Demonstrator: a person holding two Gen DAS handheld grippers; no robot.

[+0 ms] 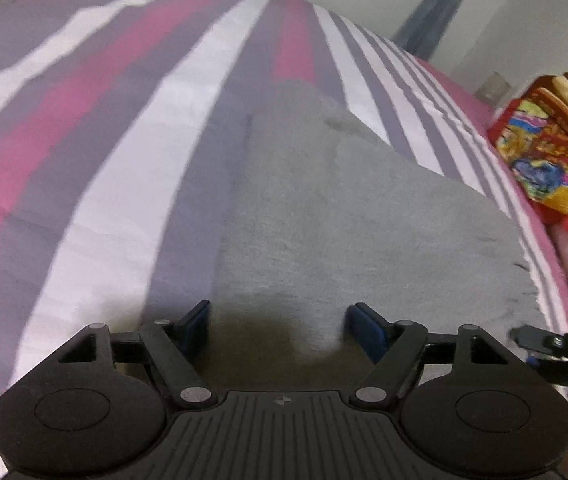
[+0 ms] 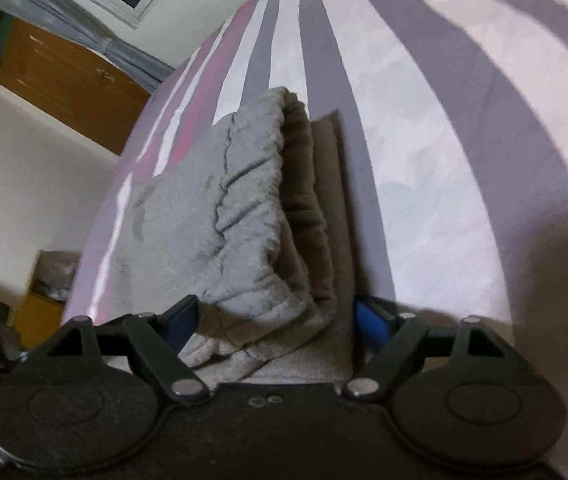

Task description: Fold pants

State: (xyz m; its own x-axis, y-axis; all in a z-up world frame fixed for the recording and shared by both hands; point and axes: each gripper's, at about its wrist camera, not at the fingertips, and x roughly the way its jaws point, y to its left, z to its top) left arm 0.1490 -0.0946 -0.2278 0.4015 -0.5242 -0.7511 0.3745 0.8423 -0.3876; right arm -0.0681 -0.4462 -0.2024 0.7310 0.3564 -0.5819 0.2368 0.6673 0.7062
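Both tools, left [image 1: 278,330] and right [image 2: 274,326], gape over grey pants [image 2: 244,208] on striped bedsheet [image 1: 84,128].

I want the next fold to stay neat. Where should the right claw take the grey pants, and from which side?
Probably the stacked open edges of the pants nearest the right claw. Come in low along the bed from the near end, one finger under and one over. The layers gape there, so a single pinch should catch them all.
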